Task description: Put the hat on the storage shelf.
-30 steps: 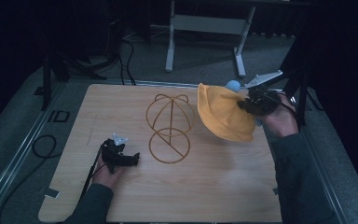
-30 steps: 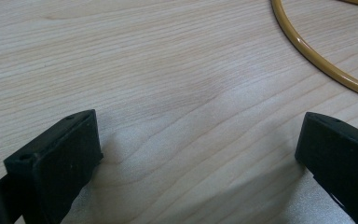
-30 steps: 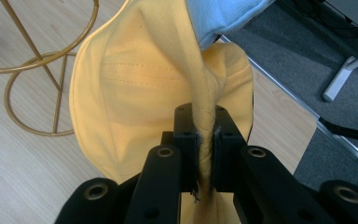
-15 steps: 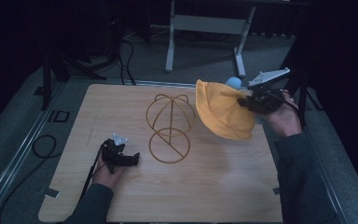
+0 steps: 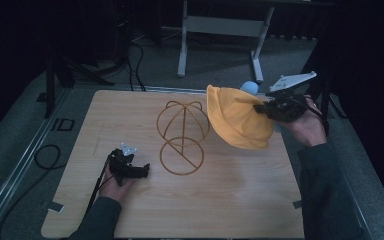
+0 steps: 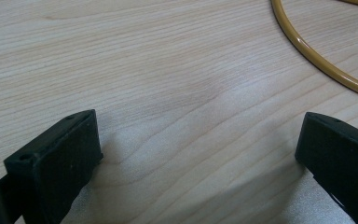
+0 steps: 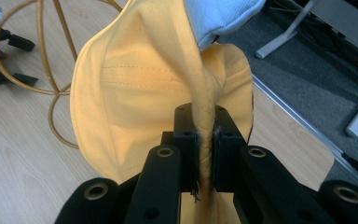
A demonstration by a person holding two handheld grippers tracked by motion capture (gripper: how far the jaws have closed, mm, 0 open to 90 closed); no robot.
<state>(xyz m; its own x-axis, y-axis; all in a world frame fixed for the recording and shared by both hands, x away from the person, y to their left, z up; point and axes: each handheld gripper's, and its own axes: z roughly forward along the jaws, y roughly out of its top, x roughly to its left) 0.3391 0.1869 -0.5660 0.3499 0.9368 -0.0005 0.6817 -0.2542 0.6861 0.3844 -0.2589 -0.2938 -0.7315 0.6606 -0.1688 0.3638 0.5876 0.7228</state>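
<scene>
Left gripper (image 5: 139,170): black body, small pale plate on top, black cable trailing back along forearm; jaws are blocky matte black w/ small round hole near tip. Right gripper (image 7: 204,161): black, grey 3-cornered plate on top; linkage arms w/ brass-ringed screw holes. Both sleeves (image 5: 97,220) dark grey-green, long, to wrist.

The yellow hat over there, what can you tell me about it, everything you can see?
The yellow hat is soft cloth, with stitched seams showing in the right gripper view and a pale blue part at its top. It hangs in the air above the right side of the wooden table, beside the wire stand and not on it. The right gripper is shut on a fold of its edge, and the cloth droops limp from that pinch.
</scene>
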